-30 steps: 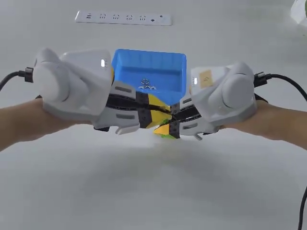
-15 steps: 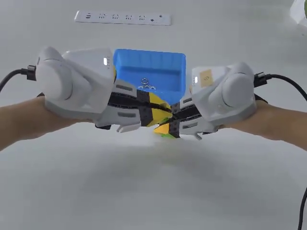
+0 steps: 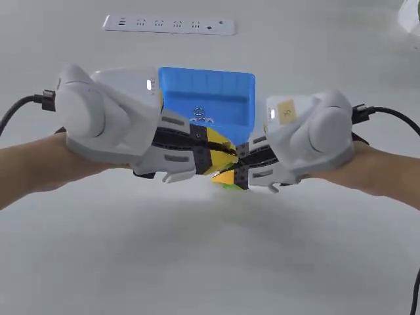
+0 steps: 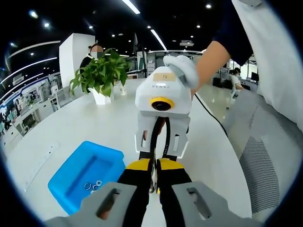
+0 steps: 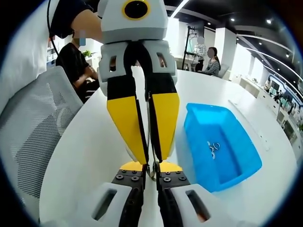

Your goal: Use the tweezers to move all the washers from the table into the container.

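Left gripper (image 3: 222,146), right gripper (image 3: 226,177) nudged right, screening container (image 3: 216,88); power strip (image 3: 168,25) beyond

Smooth blue plastic container (image 3: 210,82) holds shiny metal washers (image 3: 201,119) on a matt white table (image 3: 210,262).
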Available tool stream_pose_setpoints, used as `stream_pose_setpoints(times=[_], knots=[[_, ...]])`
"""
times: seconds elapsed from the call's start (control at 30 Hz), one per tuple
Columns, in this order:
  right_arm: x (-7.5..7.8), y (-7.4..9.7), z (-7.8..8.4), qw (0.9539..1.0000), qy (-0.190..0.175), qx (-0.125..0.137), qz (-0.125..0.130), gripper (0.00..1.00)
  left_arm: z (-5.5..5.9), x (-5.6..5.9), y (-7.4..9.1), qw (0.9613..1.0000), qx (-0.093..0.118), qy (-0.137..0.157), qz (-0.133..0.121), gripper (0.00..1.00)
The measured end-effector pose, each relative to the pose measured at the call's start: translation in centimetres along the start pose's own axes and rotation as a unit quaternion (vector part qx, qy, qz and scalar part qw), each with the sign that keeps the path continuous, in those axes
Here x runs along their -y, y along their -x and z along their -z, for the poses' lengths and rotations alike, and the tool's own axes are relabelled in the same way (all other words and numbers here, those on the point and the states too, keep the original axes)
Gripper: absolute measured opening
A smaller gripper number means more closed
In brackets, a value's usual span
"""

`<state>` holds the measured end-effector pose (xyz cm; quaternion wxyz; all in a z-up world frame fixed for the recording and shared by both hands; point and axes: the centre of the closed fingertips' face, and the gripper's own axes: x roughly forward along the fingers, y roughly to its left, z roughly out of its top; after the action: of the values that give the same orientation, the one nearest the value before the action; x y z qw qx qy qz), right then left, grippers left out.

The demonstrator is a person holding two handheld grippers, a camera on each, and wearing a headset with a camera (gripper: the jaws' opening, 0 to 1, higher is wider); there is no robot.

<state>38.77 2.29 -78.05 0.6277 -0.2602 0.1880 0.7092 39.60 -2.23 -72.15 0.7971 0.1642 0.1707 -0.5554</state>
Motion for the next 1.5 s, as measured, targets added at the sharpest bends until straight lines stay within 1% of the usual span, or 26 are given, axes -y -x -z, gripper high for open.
stream_pose_setpoints(times=[0.1, 0.13, 0.2, 0.27, 0.37, 0.4, 0.47, 0.53, 0.6, 0.67, 0.73, 0.8, 0.83, 0.87, 0.97, 1.0, 1.03, 1.1, 1.13, 1.23, 1.27, 1.3, 1.33, 1.4, 1.47, 1.5], knots=[[-0.3, -0.1, -0.1, 1.0, 0.001, 0.004, -0.003, 0.08, 0.1, 0.5, 0.0, 0.9999, -0.001, 0.007, 0.008, 0.13], [-0.4, -0.1, -0.1, 1.0, 0.002, 0.004, -0.005, 0.08, 0.0, 0.9, 0.0, 0.9998, 0.004, 0.012, 0.017, 0.15], [-0.4, -0.1, -0.1, 1.0, 0.001, 0.005, -0.005, 0.08, 0.0, 1.1, 0.1, 0.9996, 0.003, 0.016, 0.021, 0.19], [-0.4, -0.2, -0.1, 1.0, 0.0, 0.005, -0.005, 0.08, 0.1, 1.1, 0.2, 0.9996, 0.001, 0.015, 0.022, 0.2], [-0.3, -0.2, -0.3, 1.0, -0.001, 0.004, -0.004, 0.08, 0.2, 0.8, 0.4, 0.9997, -0.002, 0.018, 0.015, 0.22], [-0.2, -0.1, -0.6, 0.9999, -0.003, 0.009, -0.004, 0.08, 0.2, 0.7, 0.6, 0.9997, -0.002, 0.02, 0.012, 0.23], [-0.1, 0.0, -1.0, 0.9999, -0.008, 0.013, -0.002, 0.08, -0.4, 0.9, 0.9, 0.9988, 0.014, 0.043, 0.02, 0.24], [0.0, 0.2, -1.3, 0.9999, -0.01, 0.011, 0.001, 0.08, -0.6, 0.7, 1.4, 0.9989, 0.018, 0.04, 0.014, 0.27], [0.0, 0.4, -1.6, 0.9998, -0.013, 0.012, 0.002, 0.09, -0.7, 0.5, 2.0, 0.9986, 0.019, 0.05, 0.006, 0.32], [0.0, 0.6, -1.8, 0.9999, -0.01, 0.011, 0.001, 0.09, -0.6, 0.3, 2.7, 0.9983, 0.024, 0.053, -0.002, 0.34], [0.0, 0.9, -2.2, 0.9999, -0.008, 0.011, 0.001, 0.09, -0.3, 0.2, 3.5, 0.9975, 0.023, 0.066, -0.01, 0.37], [0.0, 1.2, -2.5, 0.9999, -0.008, 0.011, 0.001, 0.09, -0.1, 0.2, 4.2, 0.9974, 0.022, 0.067, -0.015, 0.41], [0.0, 1.4, -2.7, 0.9999, -0.01, 0.013, 0.001, 0.09, 0.1, 0.3, 4.7, 0.9963, 0.021, 0.081, -0.018, 0.43], [0.1, 1.6, -3.0, 0.9998, -0.01, 0.014, 0.002, 0.09, 0.1, 0.3, 5.1, 0.9956, 0.022, 0.088, -0.024, 0.46], [0.2, 2.2, -3.7, 0.9998, -0.006, 0.017, 0.002, 0.09, 0.2, 0.4, 6.3, 0.9949, 0.03, 0.09, -0.034, 0.53], [0.4, 2.6, -4.1, 0.9998, -0.001, 0.018, 0.003, 0.09, 0.4, 0.4, 6.8, 0.9945, 0.028, 0.093, -0.04, 0.54], [0.8, 2.8, -4.4, 0.9998, 0.0, 0.018, 0.008, 0.09, 0.6, 0.3, 7.3, 0.9943, 0.025, 0.093, -0.045, 0.55], [1.6, 3.5, -5.3, 0.9994, -0.008, 0.029, 0.018, 0.09, 0.9, 0.2, 8.0, 0.9935, 0.026, 0.096, -0.055, 0.58], [2.0, 3.8, -5.6, 0.9992, -0.005, 0.031, 0.024, 0.09, 1.2, -0.1, 8.5, 0.9926, 0.026, 0.1, -0.065, 0.59], [3.6, 4.9, -6.6, 0.9989, 0.005, 0.03, 0.037, 0.09, 1.8, -0.3, 9.3, 0.9913, 0.02, 0.105, -0.077, 0.63], [4.1, 5.2, -6.8, 0.9987, 0.005, 0.031, 0.039, 0.09, 1.9, -0.4, 9.7, 0.991, 0.022, 0.104, -0.081, 0.64], [4.5, 5.3, -7.0, 0.9986, 0.006, 0.031, 0.043, 0.09, 1.9, -0.5, 10.0, 0.9905, 0.024, 0.106, -0.084, 0.64], [5.5, 5.6, -7.1, 0.9983, 0.01, 0.027, 0.051, 0.09, 1.8, -0.9, 10.4, 0.9886, 0.032, 0.11, -0.097, 0.64], [6.8, 5.9, -7.4, 0.9978, 0.01, 0.027, 0.06, 0.09, 1.4, -1.2, 11.0, 0.9862, 0.046, 0.116, -0.109, 0.66], [8.3, 5.9, -7.6, 0.997, 0.011, 0.025, 0.072, 0.09, 1.3, -1.5, 11.5, 0.9851, 0.048, 0.117, -0.117, 0.68], [8.7, 5.9, -7.6, 0.9968, 0.011, 0.025, 0.075, 0.09, 1.3, -1.5, 11.6, 0.9849, 0.048, 0.116, -0.119, 0.68]])
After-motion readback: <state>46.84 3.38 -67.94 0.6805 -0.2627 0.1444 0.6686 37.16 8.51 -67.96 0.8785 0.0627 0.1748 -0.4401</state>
